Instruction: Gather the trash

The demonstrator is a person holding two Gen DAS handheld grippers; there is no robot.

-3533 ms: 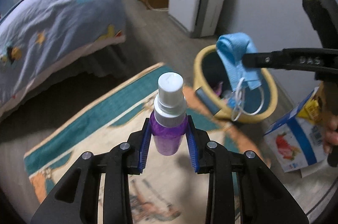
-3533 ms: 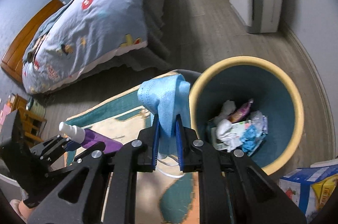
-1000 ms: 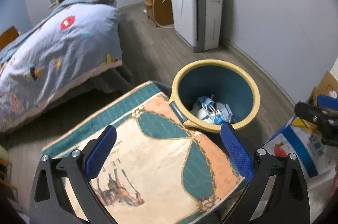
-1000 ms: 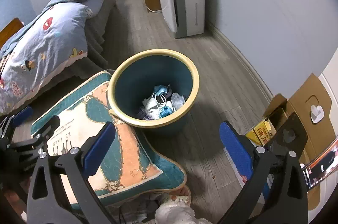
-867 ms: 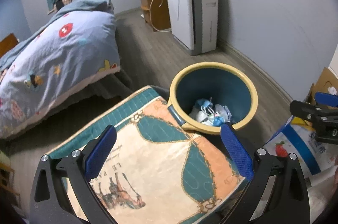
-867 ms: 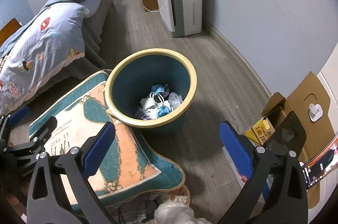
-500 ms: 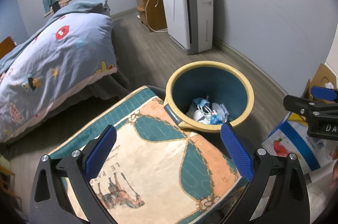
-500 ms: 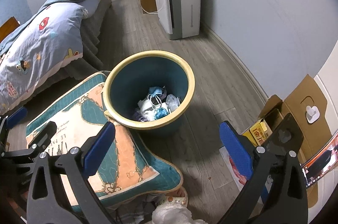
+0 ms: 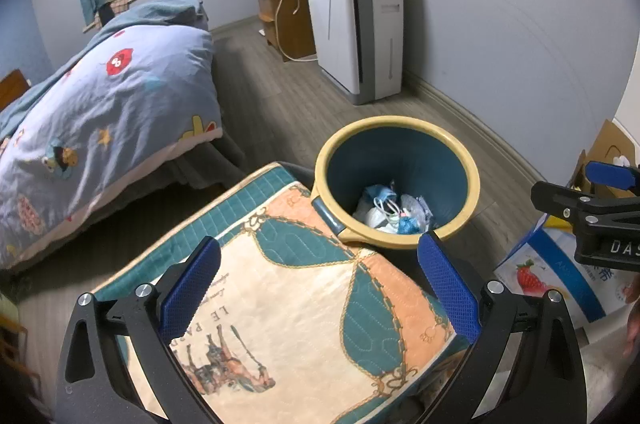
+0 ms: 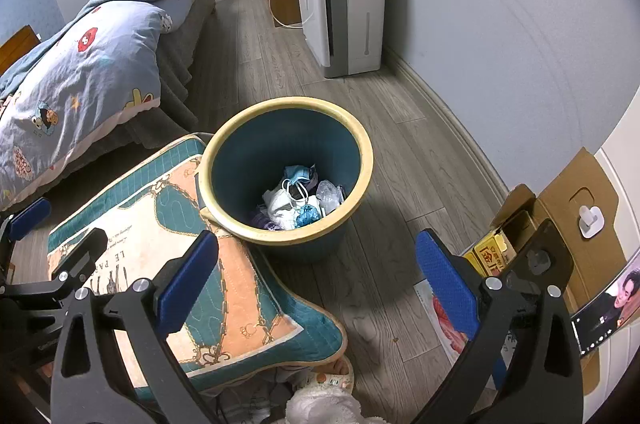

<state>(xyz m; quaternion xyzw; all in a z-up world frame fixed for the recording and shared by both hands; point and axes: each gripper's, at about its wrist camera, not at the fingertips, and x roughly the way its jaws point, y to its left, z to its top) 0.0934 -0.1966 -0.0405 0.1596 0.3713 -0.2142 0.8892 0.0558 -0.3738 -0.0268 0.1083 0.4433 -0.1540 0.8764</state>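
You are holding the left gripper with its blue-padded fingers spread as wide as they go, and nothing is sitting between them. It is hanging over the patterned cushion, looking toward the far wall. You are keeping the right gripper just as wide apart and just as bare; it is hovering over the grey wood floor, with the cushion's near corner under its left finger.

The trash bin, teal inside with a yellow rim, is standing upright on the floor with its mouth facing straight up, so its long axis is running vertically. It is pressing against the far right edge of the cushion and sitting just beyond both grippers, between the bed on the left and the wall on the right. The collected trash is lying in a loose heap at the bottom of the bin: a blue face mask with white ear loops, crumpled white paper, a clear wrapper and something purple near the left side, all jumbled without a common direction.

Far behind the bin, a white air purifier is standing against the wall. To the near right, a blue and white carton with a strawberry picture is lying by an open cardboard box. In the left wrist view, your right gripper is reaching in from the right edge, above that carton.
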